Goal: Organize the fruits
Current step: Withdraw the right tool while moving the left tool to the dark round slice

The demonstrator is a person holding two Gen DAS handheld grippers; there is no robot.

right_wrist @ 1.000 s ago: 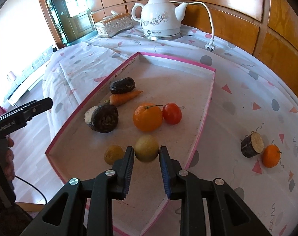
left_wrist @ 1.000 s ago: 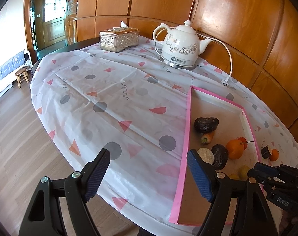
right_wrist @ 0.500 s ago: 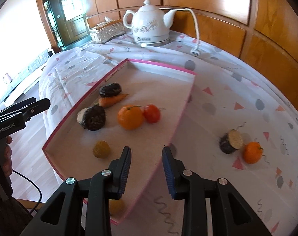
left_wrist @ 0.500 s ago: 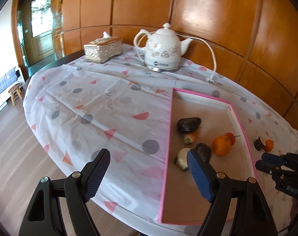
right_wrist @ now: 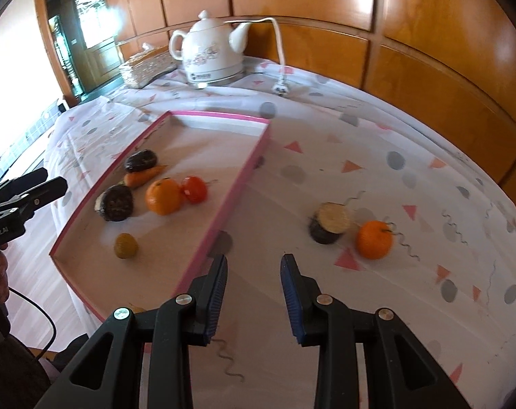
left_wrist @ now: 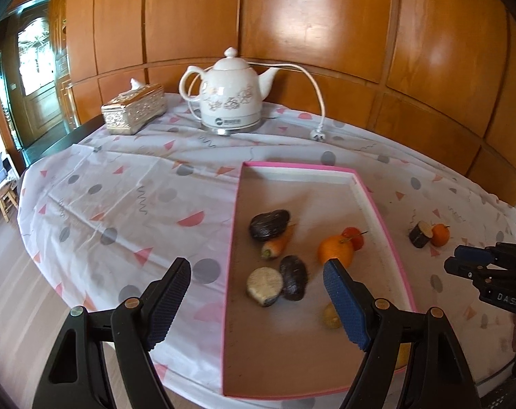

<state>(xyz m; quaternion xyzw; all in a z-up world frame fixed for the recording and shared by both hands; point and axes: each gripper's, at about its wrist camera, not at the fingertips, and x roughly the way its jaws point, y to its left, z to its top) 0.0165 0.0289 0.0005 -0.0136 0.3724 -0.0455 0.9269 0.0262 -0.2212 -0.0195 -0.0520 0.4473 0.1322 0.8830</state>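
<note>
A pink-rimmed tray (left_wrist: 384,228) (right_wrist: 237,184) lies on the table and holds an orange (right_wrist: 163,196), a red tomato (right_wrist: 194,189), a carrot (right_wrist: 140,176), two dark fruits (right_wrist: 140,160) (right_wrist: 115,202) and a small yellow fruit (right_wrist: 125,245). Outside the tray to its right lie a cut dark fruit (right_wrist: 329,222) and a small orange (right_wrist: 374,239). My right gripper (right_wrist: 254,293) is open and empty above the cloth, near the tray's right rim. My left gripper (left_wrist: 258,303) is open and empty over the tray's near left part.
A white electric kettle (left_wrist: 229,102) with its cord and plug (left_wrist: 317,134) stands at the back. A gold tissue box (left_wrist: 133,112) sits to its left. Wooden wall panels close the far side. The table's near edge drops to a wooden floor.
My right gripper let go of the small yellow fruit in the tray, opened, and moved back and right over the cloth. My left gripper pulled back and swung right, staying open.
</note>
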